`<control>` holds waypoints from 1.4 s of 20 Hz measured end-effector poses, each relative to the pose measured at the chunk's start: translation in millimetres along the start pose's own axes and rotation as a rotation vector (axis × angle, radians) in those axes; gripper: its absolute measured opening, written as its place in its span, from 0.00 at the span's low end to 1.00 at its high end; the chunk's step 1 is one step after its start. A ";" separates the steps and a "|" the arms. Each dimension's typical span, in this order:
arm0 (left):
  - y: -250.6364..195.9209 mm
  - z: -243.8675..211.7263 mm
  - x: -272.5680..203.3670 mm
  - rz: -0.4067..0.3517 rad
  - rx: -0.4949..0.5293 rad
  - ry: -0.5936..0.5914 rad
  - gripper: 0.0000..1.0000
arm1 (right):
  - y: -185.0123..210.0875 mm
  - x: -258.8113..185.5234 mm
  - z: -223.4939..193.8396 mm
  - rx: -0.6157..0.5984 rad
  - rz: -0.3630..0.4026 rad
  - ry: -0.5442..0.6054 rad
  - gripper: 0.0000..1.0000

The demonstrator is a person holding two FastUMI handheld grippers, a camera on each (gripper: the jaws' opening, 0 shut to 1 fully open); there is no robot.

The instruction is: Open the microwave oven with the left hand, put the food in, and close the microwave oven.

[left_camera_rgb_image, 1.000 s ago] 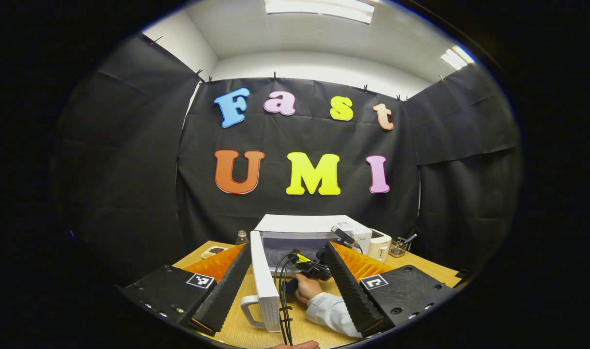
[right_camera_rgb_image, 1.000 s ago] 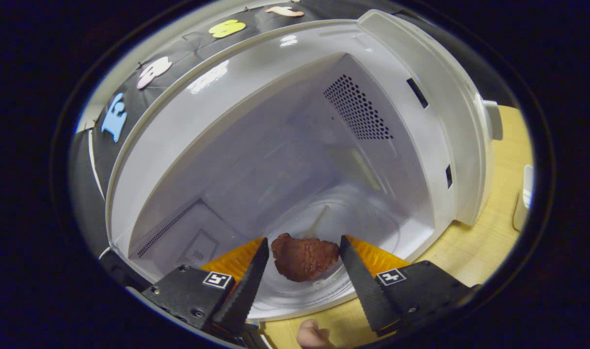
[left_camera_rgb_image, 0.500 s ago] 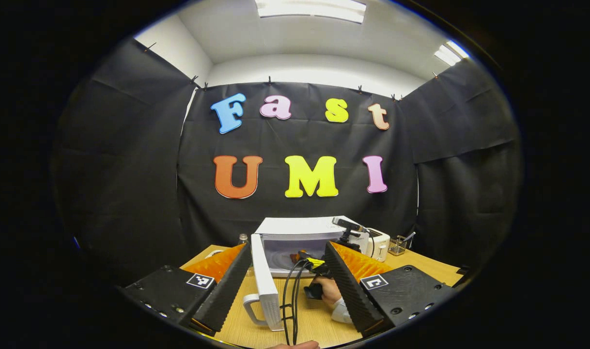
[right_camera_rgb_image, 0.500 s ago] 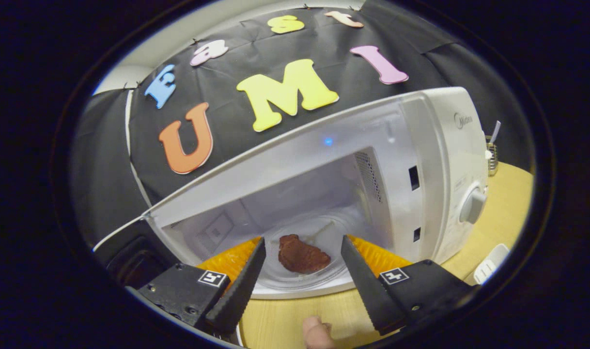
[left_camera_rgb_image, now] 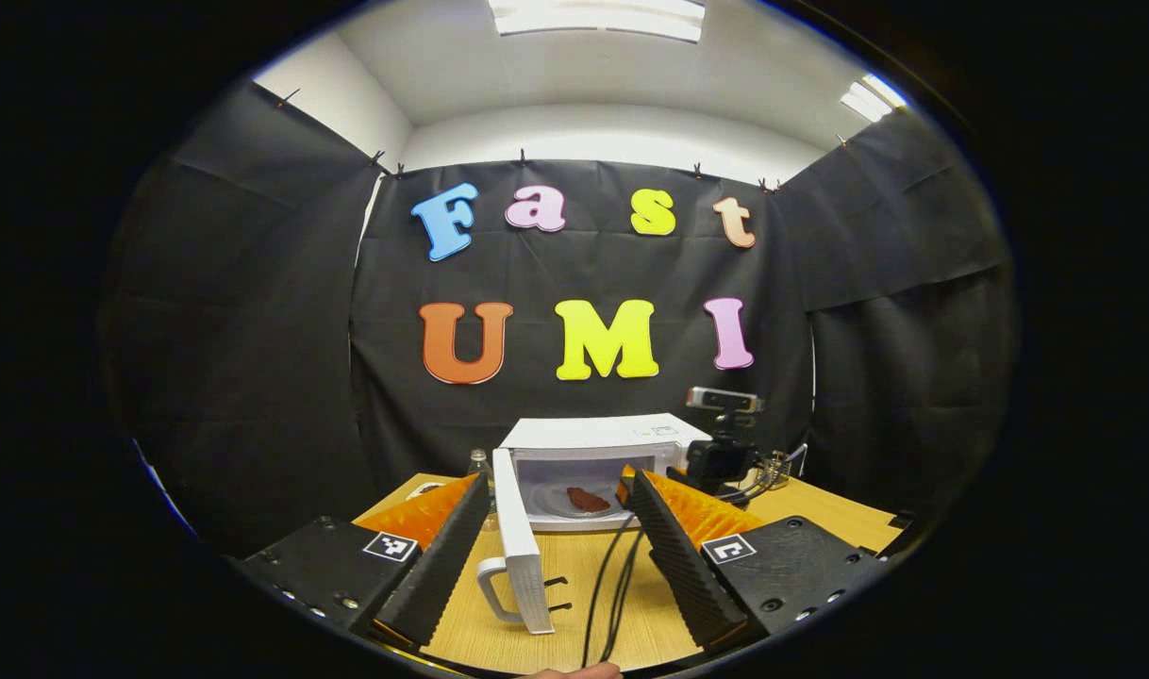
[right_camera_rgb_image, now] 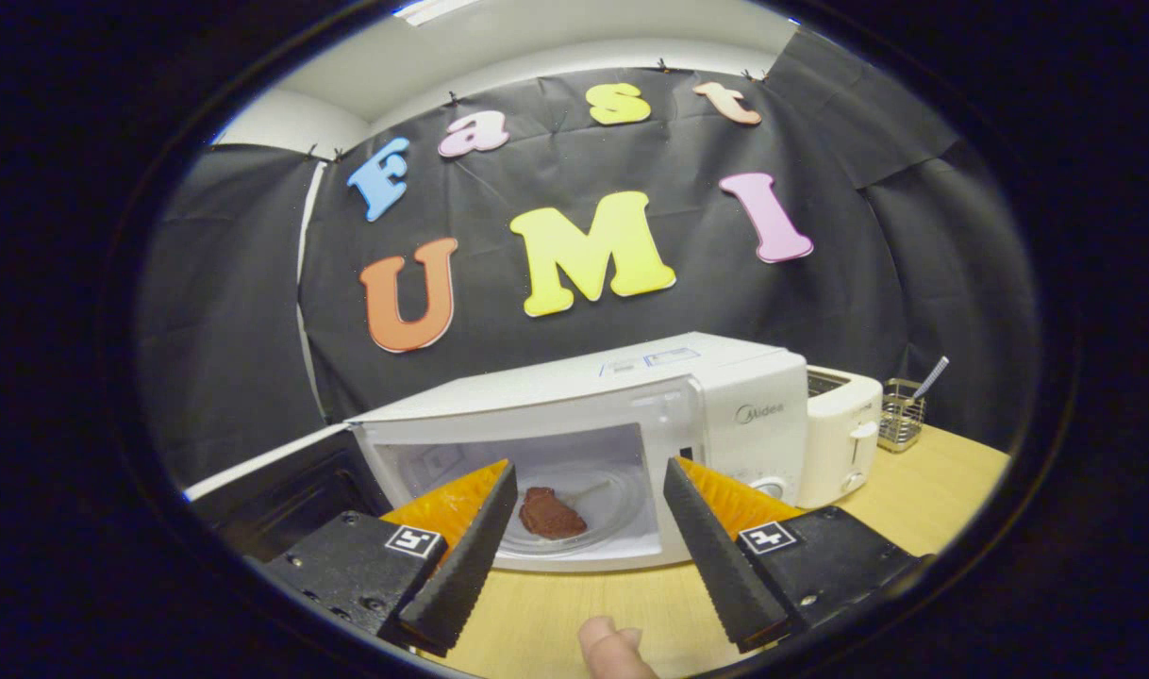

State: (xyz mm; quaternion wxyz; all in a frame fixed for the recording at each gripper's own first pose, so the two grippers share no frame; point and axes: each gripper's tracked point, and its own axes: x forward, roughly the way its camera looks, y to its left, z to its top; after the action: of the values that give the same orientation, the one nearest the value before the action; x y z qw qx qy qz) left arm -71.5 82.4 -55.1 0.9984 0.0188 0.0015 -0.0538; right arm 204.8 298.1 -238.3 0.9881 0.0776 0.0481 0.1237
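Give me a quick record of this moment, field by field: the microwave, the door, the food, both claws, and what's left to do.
microwave: white microwave on the wooden table
door: microwave door swung open, handle toward the left claw
food: brown food on the glass plate inside
left claw: left claw open, empty
right claw: right claw open, empty, outside the cavity
beside microwave: toaster
left to do: close the door
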 end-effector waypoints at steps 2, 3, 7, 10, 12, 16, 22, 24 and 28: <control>4.4 0.0 -0.9 0.014 0.008 -0.004 0.94 | -5.9 -34.4 24.2 -0.003 0.038 -0.001 0.99; 6.6 -2.1 0.7 0.019 0.004 -0.002 0.94 | -9.8 -51.5 36.8 -0.027 0.059 0.000 0.99; 13.7 -26.2 7.9 0.013 -0.054 0.055 0.94 | -44.7 -131.6 100.3 -0.123 0.044 -0.088 1.00; 27.6 -36.9 9.7 0.034 -0.080 0.061 0.94 | -80.1 -201.5 135.7 -0.145 -0.020 -0.122 0.99; 37.0 -46.9 9.0 0.046 -0.087 0.066 0.94 | -96.7 -245.0 152.0 -0.147 -0.050 -0.137 0.99; 72.0 -75.3 13.3 0.120 -0.069 0.071 0.94 | -112.7 -304.3 174.6 -0.232 -0.095 -0.182 0.99; 100.3 -104.0 20.1 0.146 -0.024 0.079 0.25 | -105.4 -337.2 153.2 -0.232 -0.053 -0.168 0.99; 111.0 -116.5 19.8 0.178 0.021 0.087 0.34 | -102.2 -341.7 142.3 -0.242 -0.036 -0.147 1.00; 104.3 -146.0 32.1 0.109 -0.038 0.128 0.00 | -89.3 -349.1 136.4 -0.267 0.000 -0.144 1.00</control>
State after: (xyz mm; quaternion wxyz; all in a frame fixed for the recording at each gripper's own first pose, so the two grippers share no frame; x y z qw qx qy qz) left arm -28.5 188.1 -197.2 0.9979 0.0033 0.0651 0.0021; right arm -95.3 105.4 -92.5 0.9906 -0.0457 -0.0398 0.1229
